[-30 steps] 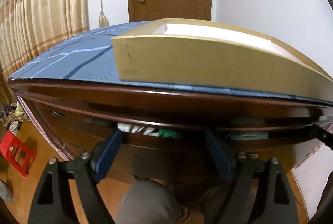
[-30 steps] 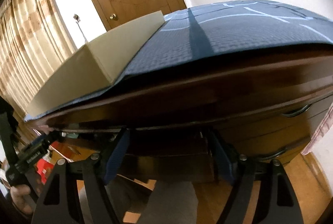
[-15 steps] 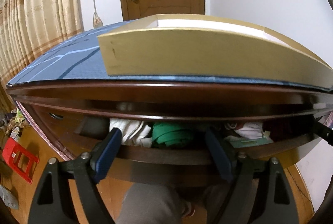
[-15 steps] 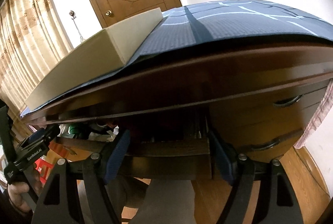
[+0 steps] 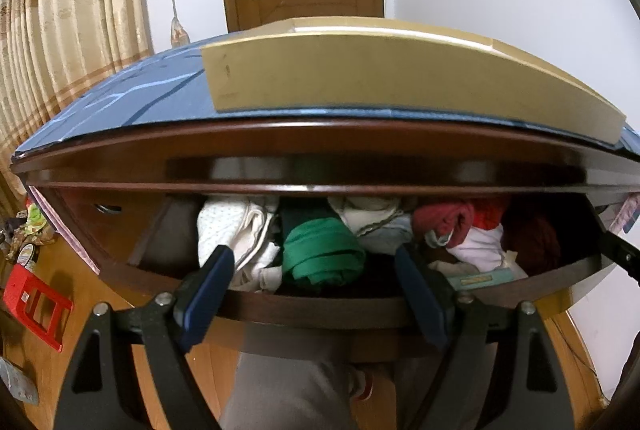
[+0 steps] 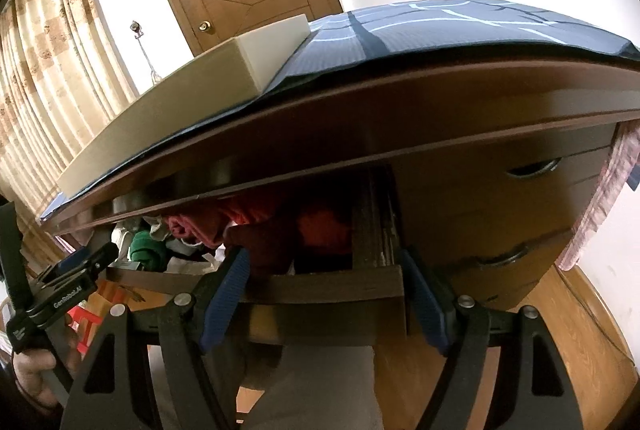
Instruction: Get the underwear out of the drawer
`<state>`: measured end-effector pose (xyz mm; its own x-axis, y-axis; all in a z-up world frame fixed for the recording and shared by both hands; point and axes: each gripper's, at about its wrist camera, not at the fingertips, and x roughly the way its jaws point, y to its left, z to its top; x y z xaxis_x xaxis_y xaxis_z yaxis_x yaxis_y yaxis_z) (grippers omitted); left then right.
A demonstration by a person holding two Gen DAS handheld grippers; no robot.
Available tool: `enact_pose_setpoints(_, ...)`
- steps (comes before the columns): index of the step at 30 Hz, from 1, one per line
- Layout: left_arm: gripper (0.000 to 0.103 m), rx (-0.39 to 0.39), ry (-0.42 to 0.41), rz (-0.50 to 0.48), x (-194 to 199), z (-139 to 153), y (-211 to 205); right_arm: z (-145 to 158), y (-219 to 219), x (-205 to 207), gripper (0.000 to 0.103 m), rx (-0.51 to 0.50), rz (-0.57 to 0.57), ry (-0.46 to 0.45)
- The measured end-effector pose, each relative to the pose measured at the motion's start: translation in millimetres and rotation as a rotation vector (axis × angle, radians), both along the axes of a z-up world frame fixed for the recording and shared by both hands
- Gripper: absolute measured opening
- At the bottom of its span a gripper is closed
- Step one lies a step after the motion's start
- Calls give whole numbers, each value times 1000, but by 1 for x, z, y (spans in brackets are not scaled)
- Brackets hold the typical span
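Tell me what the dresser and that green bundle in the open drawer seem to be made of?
The dresser looks like dark, glossy varnished wood: its edge reflects light. The green bundle looks like soft matte fabric, rolled with creases, probably a knit.

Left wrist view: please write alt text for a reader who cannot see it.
An open wooden drawer under a dark desk edge holds folded clothes: a white garment, a rolled green garment and a red garment. The left claw, open and empty, hovers at the drawer front. On the desk lies a tan box.
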<state>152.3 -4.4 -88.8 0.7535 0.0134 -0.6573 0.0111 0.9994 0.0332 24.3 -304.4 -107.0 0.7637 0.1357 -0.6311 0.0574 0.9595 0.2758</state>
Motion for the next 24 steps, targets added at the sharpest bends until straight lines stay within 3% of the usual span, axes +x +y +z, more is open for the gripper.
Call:
enact_pose_setpoints(13,84,-23,61,-72,-26,2,5,1,-2,4,78,-5,10,25)
enact_pose_setpoints(24,84,-10,63,-97,-53,0,2,0,-4,6,78,-4,10,24)
